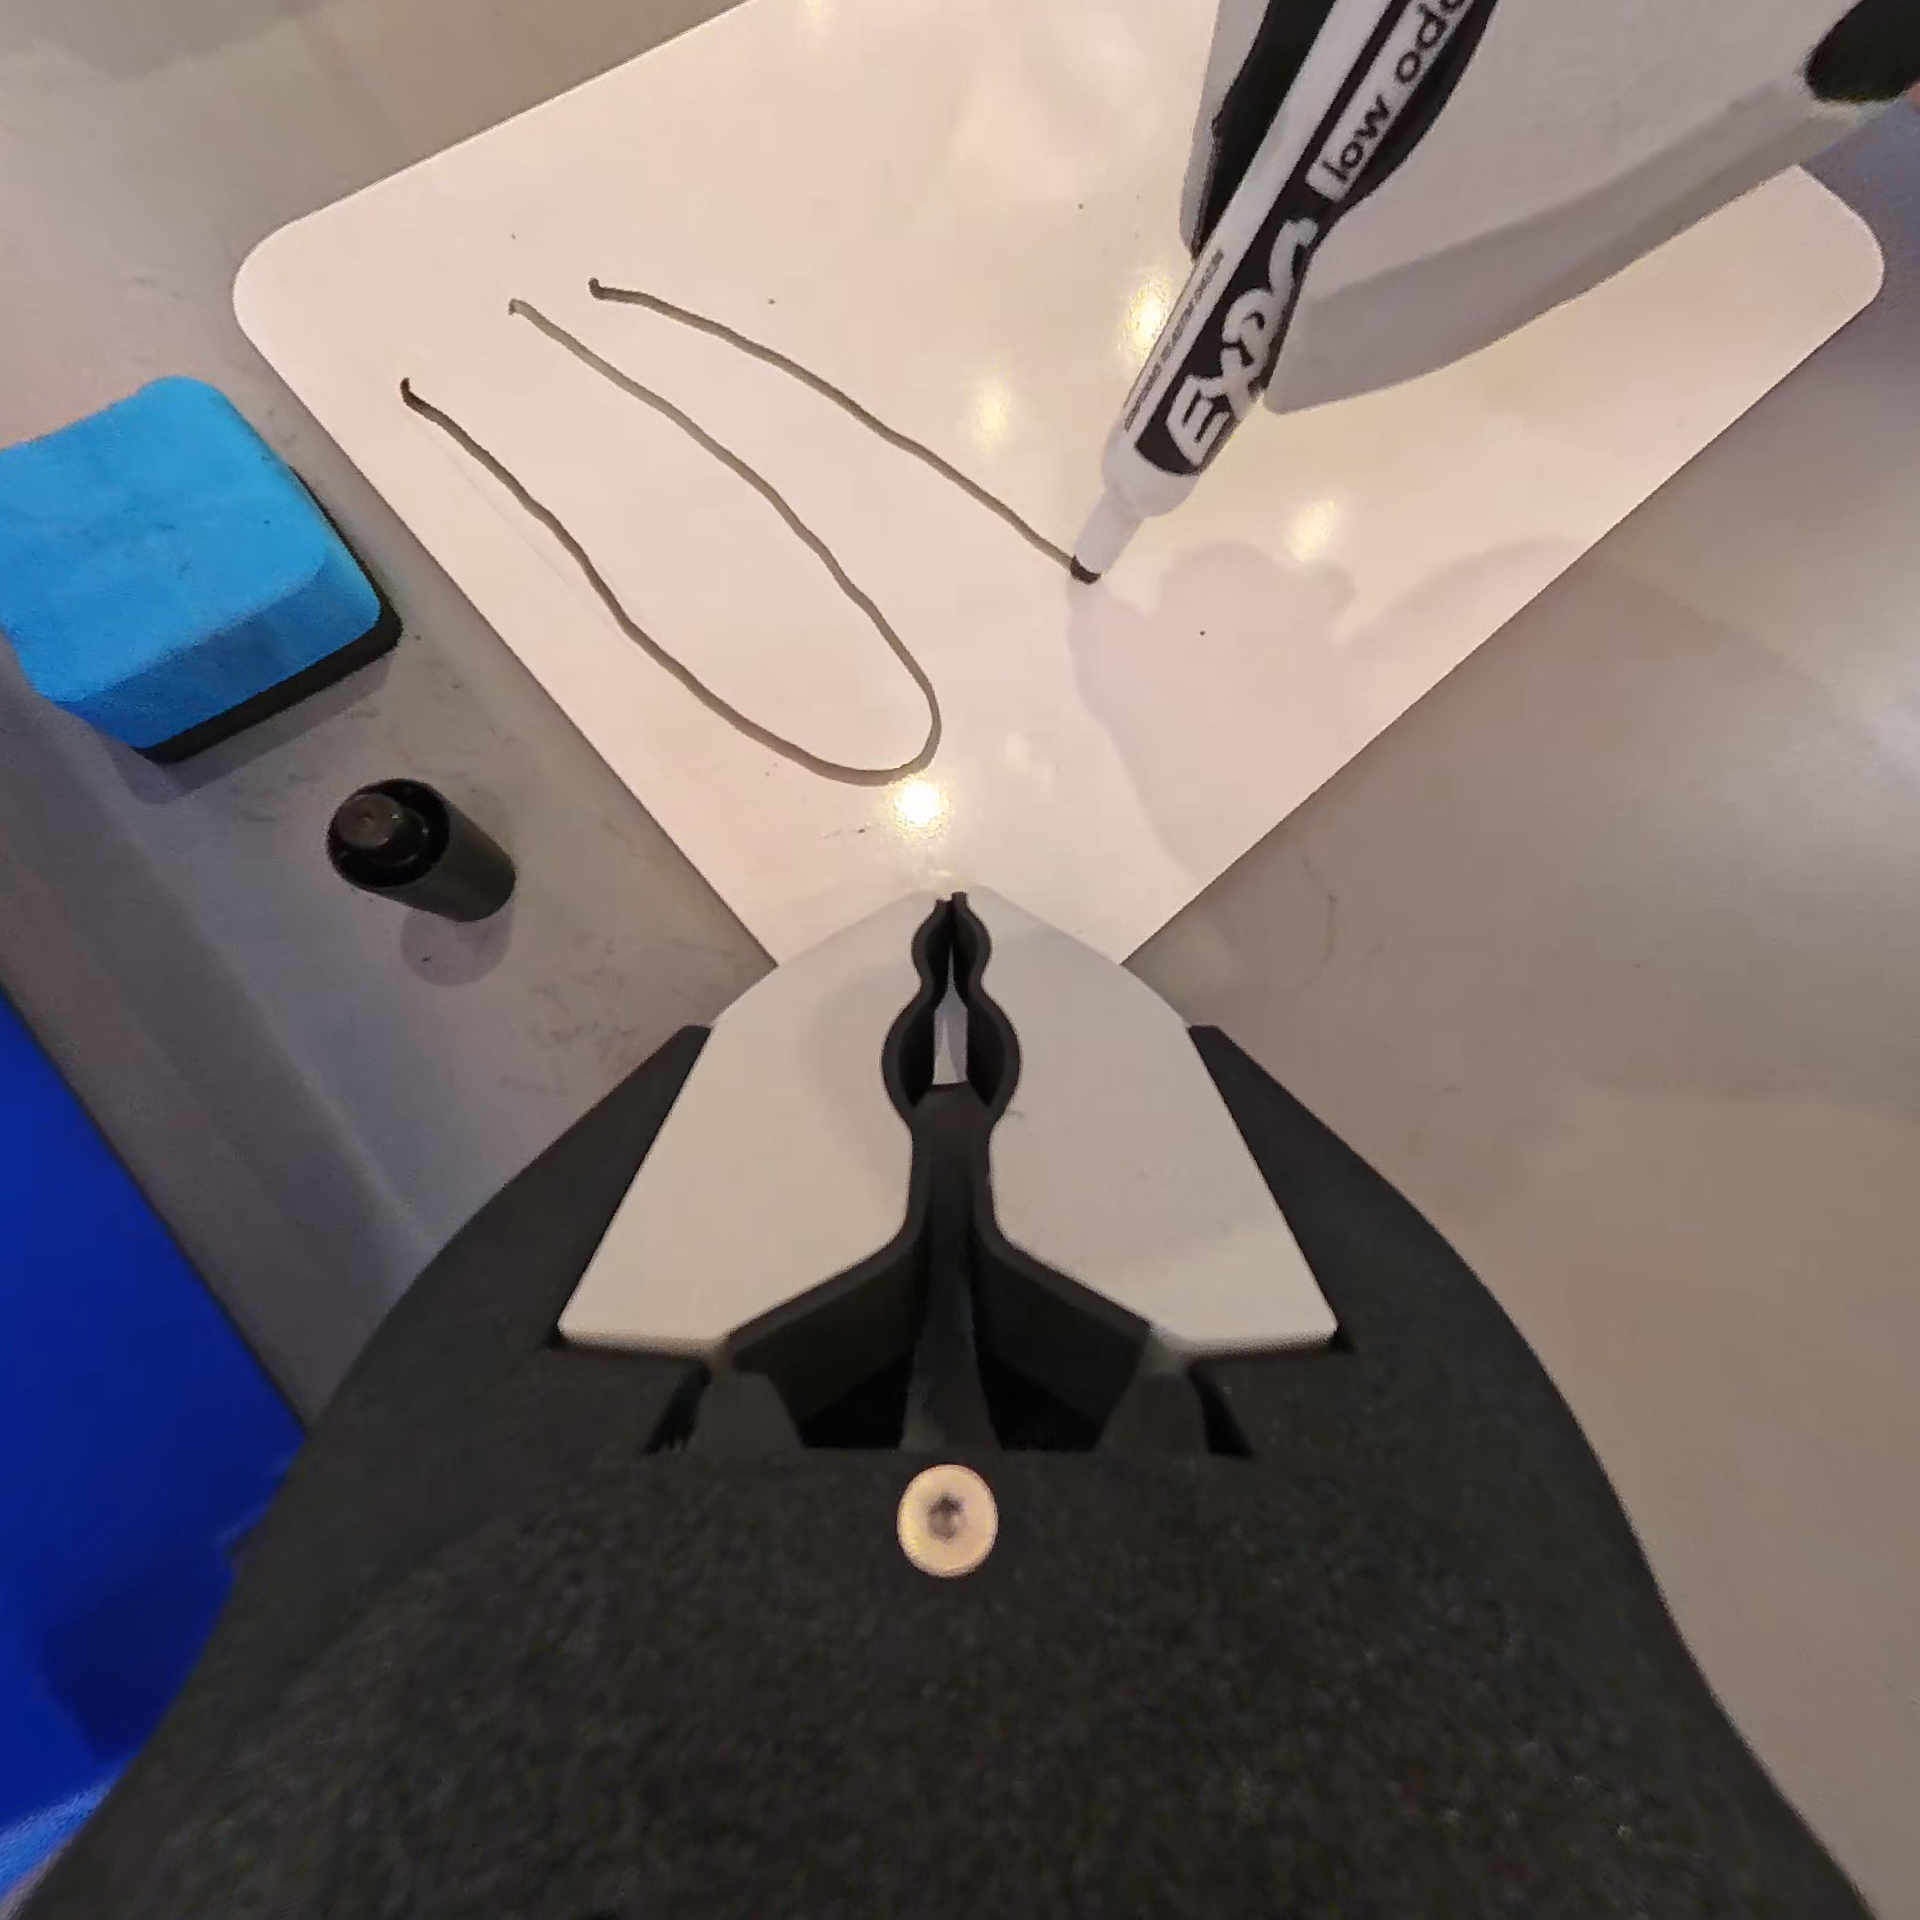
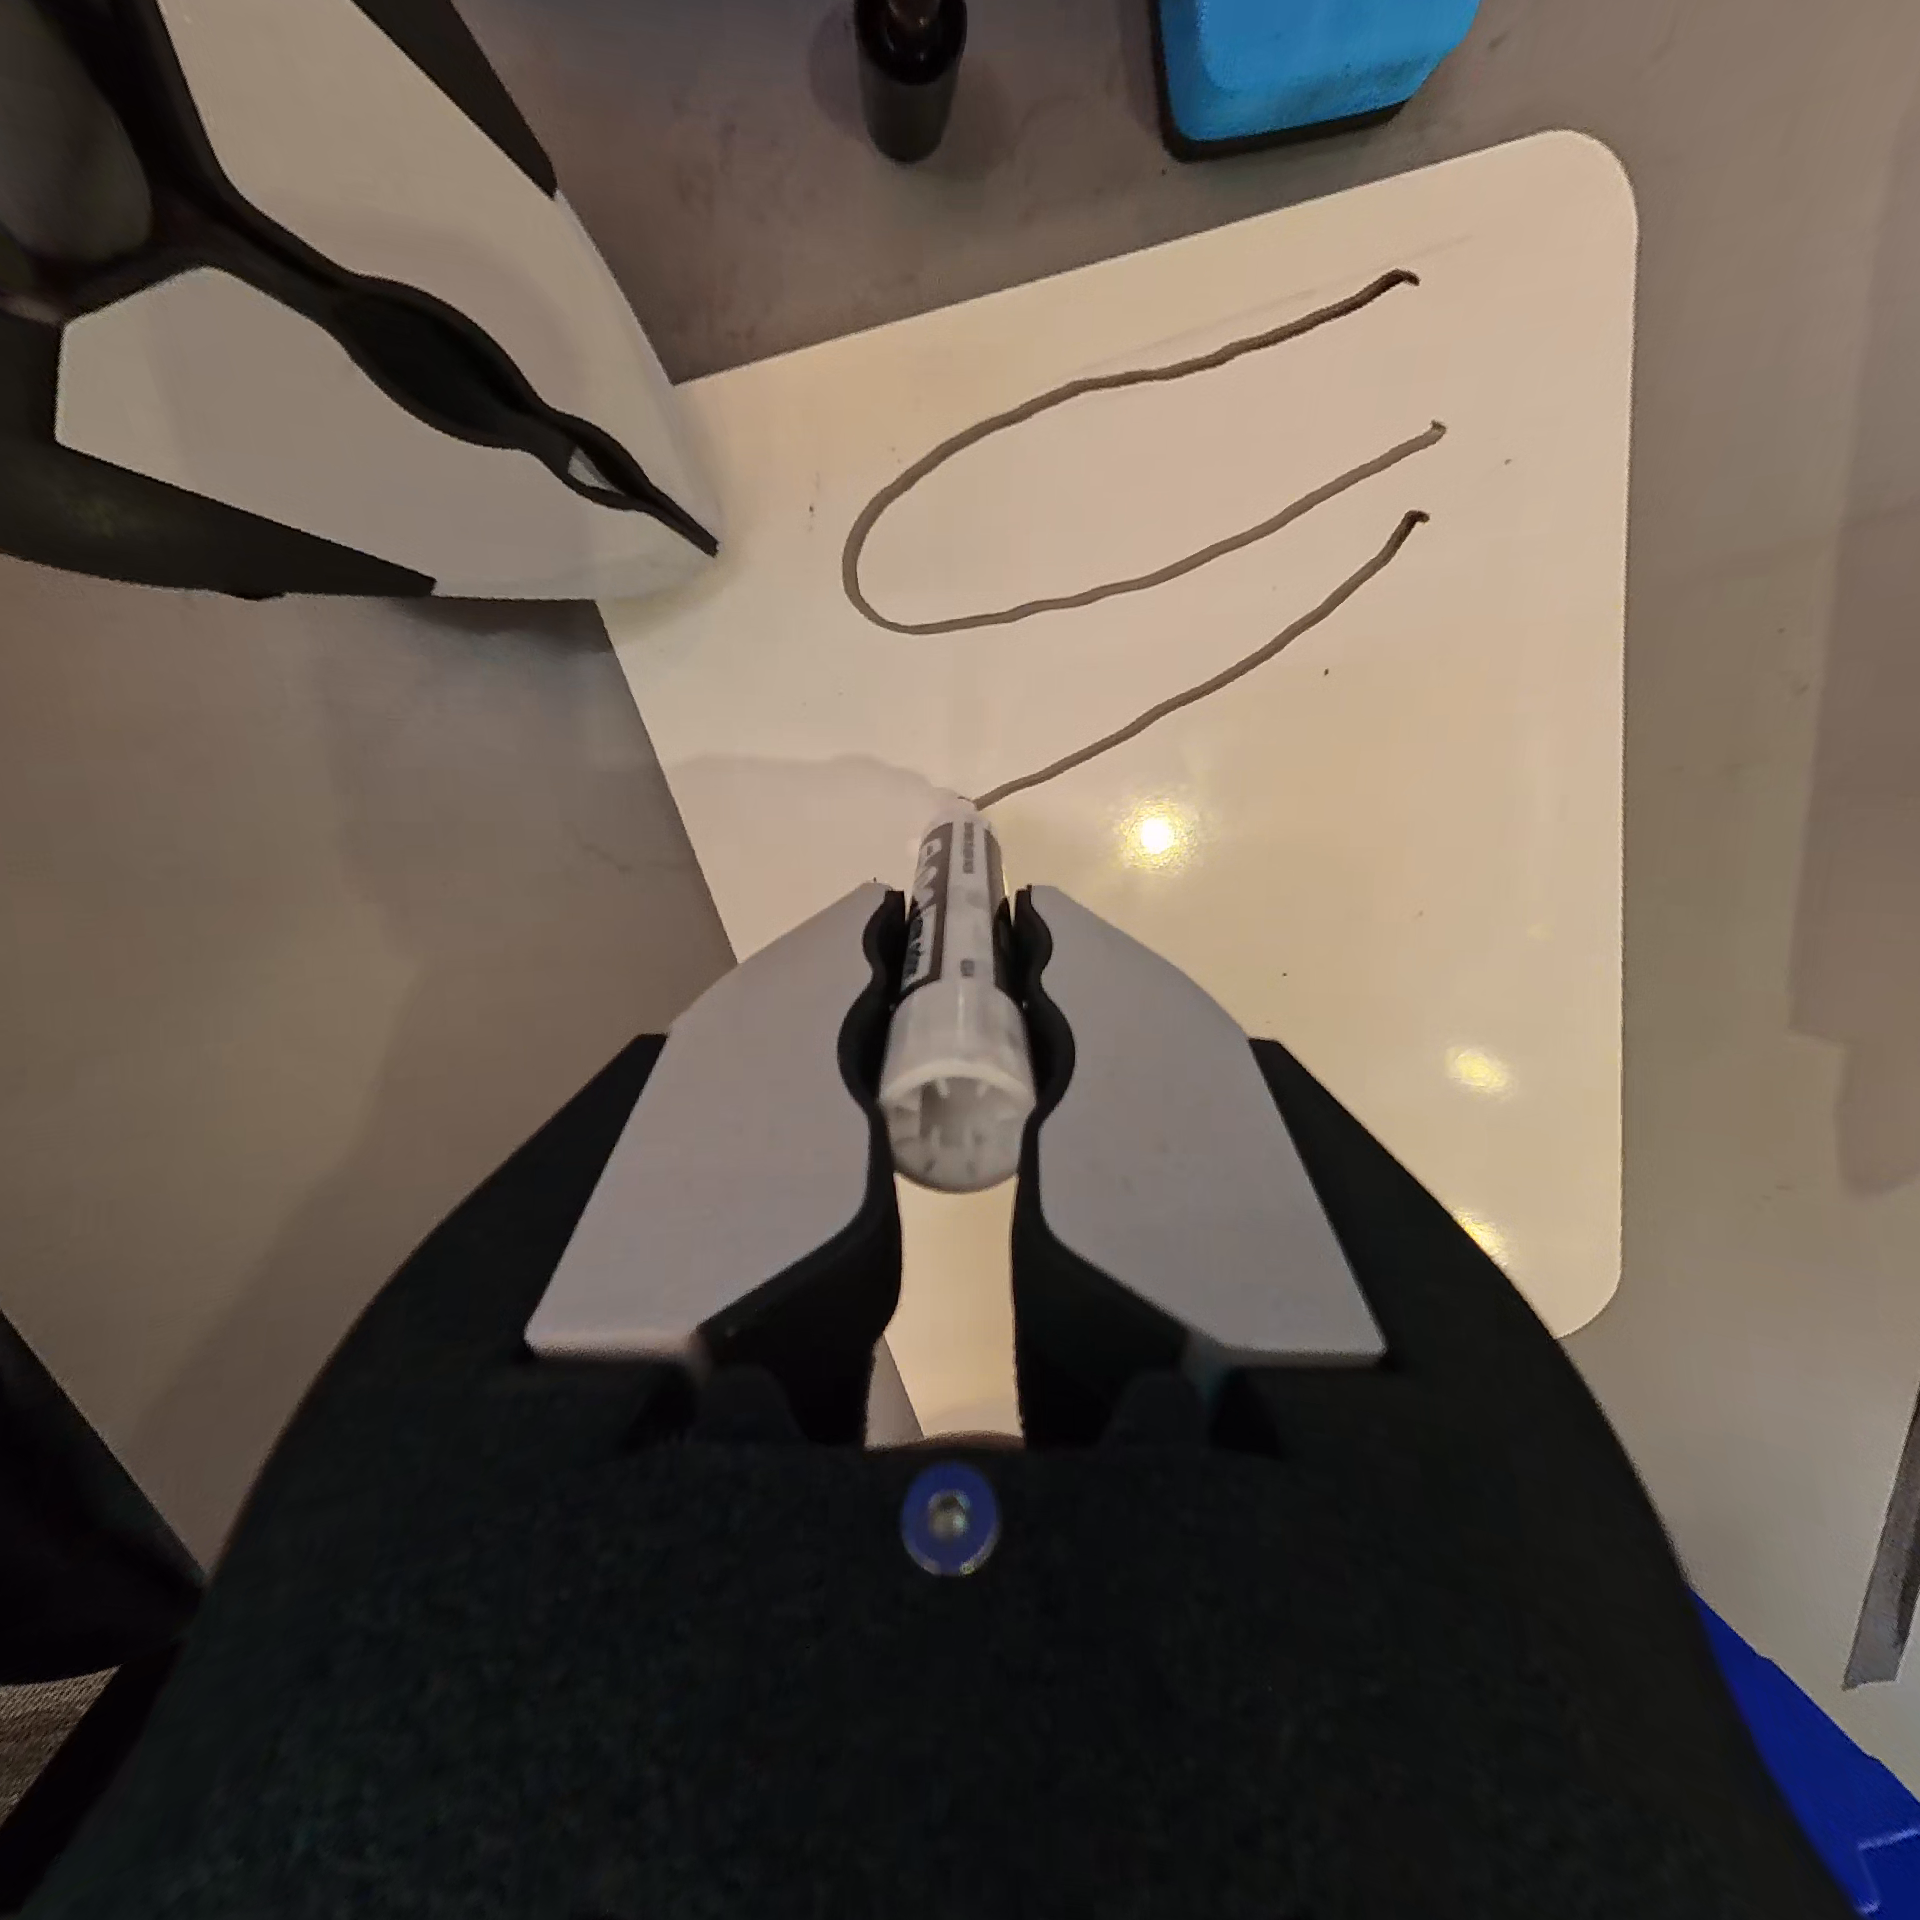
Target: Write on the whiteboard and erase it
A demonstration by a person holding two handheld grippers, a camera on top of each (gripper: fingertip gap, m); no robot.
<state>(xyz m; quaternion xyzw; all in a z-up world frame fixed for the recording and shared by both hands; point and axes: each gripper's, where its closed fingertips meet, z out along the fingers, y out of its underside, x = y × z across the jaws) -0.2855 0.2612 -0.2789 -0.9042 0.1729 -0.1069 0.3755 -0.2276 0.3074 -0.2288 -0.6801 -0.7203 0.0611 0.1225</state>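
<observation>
A white whiteboard (image 1: 727, 436) lies flat on the grey table, with a drawn loop and a second curved line (image 1: 831, 416) on it. My right gripper (image 2: 951, 904) is shut on a black-and-white marker (image 2: 951, 977), and the marker's tip touches the board at the end of the second line (image 1: 1086, 569). My left gripper (image 1: 956, 902) is shut and empty, its tips at the board's near corner. It also shows in the right wrist view (image 2: 696, 540). A blue eraser (image 1: 166, 561) with a black base lies left of the board. The board also shows in the right wrist view (image 2: 1351, 935).
The marker's black cap (image 1: 421, 847) lies on the table below the eraser. A blue object (image 1: 104, 1299) sits at the left edge. In the right wrist view the cap (image 2: 914, 83) and the eraser (image 2: 1320, 73) lie beyond the board's far edge.
</observation>
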